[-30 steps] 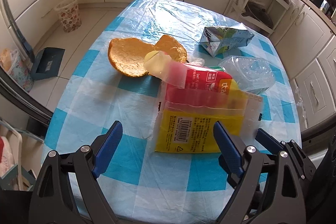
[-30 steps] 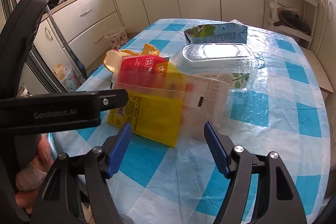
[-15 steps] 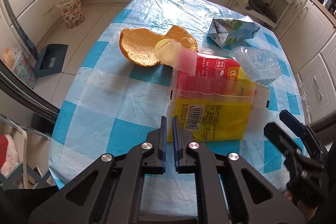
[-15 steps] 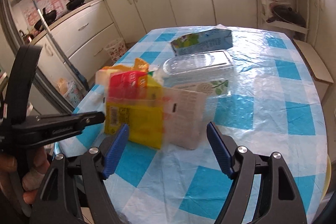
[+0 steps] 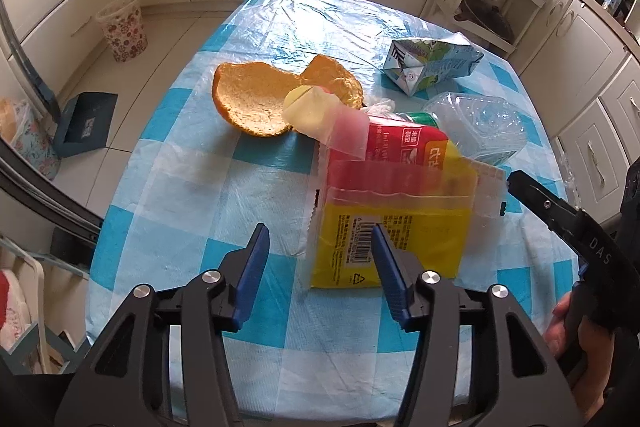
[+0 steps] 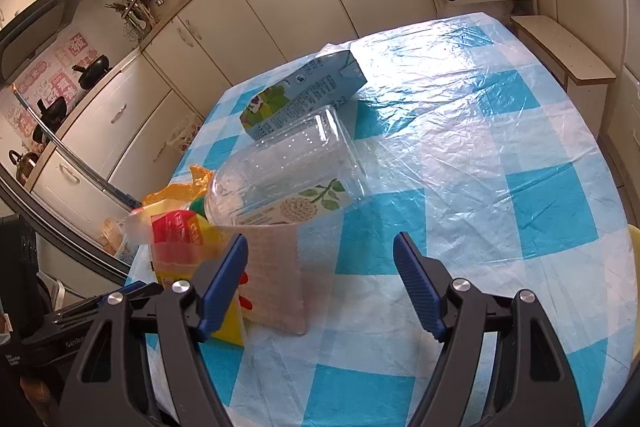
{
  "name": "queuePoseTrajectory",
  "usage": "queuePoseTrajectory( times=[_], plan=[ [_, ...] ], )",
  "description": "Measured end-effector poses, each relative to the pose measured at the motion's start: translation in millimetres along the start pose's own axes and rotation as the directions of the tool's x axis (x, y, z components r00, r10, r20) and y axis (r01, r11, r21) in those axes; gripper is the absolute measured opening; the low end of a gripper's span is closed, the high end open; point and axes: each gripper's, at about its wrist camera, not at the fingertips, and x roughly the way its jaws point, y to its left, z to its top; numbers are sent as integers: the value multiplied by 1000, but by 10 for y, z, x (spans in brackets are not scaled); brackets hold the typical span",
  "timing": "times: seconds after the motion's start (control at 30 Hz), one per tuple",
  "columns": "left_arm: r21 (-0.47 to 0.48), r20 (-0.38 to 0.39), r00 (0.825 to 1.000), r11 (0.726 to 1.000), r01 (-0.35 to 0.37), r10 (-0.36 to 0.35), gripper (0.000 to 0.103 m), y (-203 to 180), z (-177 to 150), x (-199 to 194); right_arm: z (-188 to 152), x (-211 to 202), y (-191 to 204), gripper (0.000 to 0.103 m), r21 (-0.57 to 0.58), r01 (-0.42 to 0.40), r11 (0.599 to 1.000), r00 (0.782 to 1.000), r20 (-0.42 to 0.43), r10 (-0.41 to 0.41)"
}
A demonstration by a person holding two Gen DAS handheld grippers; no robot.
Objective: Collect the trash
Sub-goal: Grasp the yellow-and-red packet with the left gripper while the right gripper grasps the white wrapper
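Both claws hang empty over the trash heaped on the blue-and-white checked plastic table cover (image 5: 192, 187)

From the left: the broad orange fruit peel (image 5: 252, 103) lies open beside a smaller piece, then the yellow-and-red plastic snack wrapper (image 5: 384, 211) in the middle, the clear plastic clamshell box (image 6: 288, 163) and the blue-green milk carton (image 5: 432, 65) behind it; the left gripper (image 5: 320, 259) tilts steeply down at the wrapper's near edge, its jaws having just been opening, half apart with nothing between them, while the right gripper (image 6: 320, 275) slants down from the right, jaws wide and having just narrowed a little, also empty. The limp, slick wrapper could slip from a pinch or drag the box with it, and the two tools could collide if both close in on it
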Motion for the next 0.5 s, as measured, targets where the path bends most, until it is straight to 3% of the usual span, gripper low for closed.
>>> queuePoseTrajectory(
  times=[0.17,0.2,0.23,0.3,0.4,0.5],
  plan=[
    [-21,-16,999,999,34,-34,52,-15,20,95,-28,99,37,54,-7,-50,999,997,-56,50],
    [-20,-19,999,999,40,-40,44,-21,17,100,-34,111,69,50,-17,-67,998,996,-65,66],
    [-17,-23,999,999,44,-44,25,-28,13,100,-41,119,107,47,-27,-88,996,994,-74,86],
    [-1,-32,998,999,47,-47,11,-54,4,98,-50,122,175,32,-45,-121,992,989,-87,117],
    [25,-18,1000,1000,16,-16,9,-68,-13,19,-65,98,240,15,-67,-140,988,987,-94,134],
    [20,-15,1000,1000,8,-7,8,-9,-22,-60,-70,56,209,8,-52,-144,988,987,-82,140]
  ],
)
